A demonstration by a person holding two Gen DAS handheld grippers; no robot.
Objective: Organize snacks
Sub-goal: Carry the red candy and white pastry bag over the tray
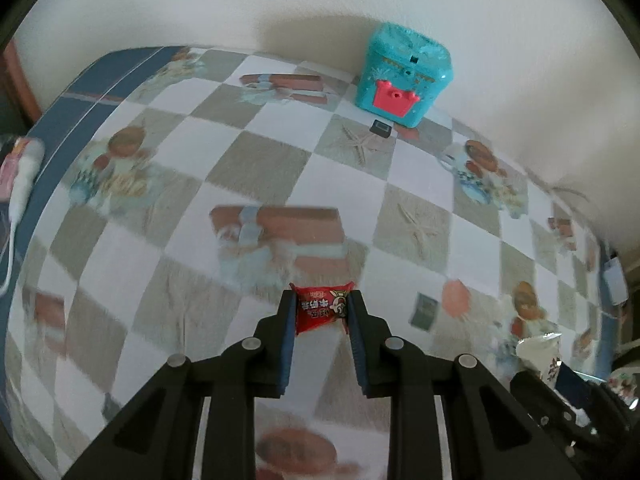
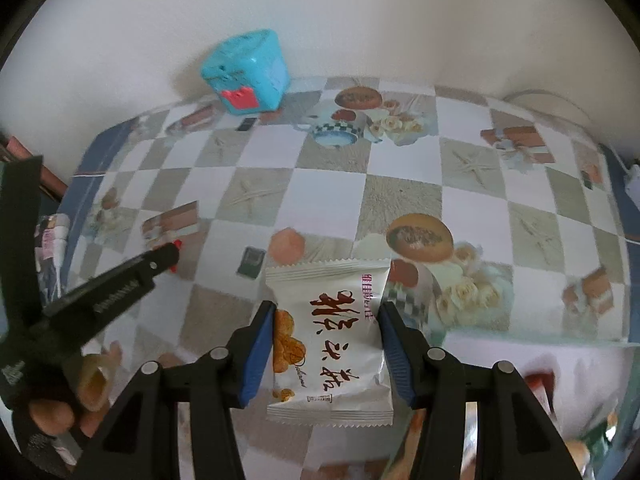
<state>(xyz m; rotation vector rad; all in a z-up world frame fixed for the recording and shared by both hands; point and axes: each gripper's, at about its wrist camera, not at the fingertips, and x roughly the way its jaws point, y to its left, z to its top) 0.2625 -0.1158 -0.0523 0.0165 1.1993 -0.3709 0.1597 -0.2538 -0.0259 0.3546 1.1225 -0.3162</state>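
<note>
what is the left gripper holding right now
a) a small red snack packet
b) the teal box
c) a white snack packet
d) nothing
a: in the left wrist view the left gripper has its pads closed on the small red snack packet; the white snack packet sits in the right gripper, and the teal box stands by the wall.

Tablecloth [image 1: 168, 352] blurred near lens; white packet [image 1: 540, 354] partly hidden by right tool [image 1: 568, 412]; cable [image 1: 10, 240] cut off.
</note>
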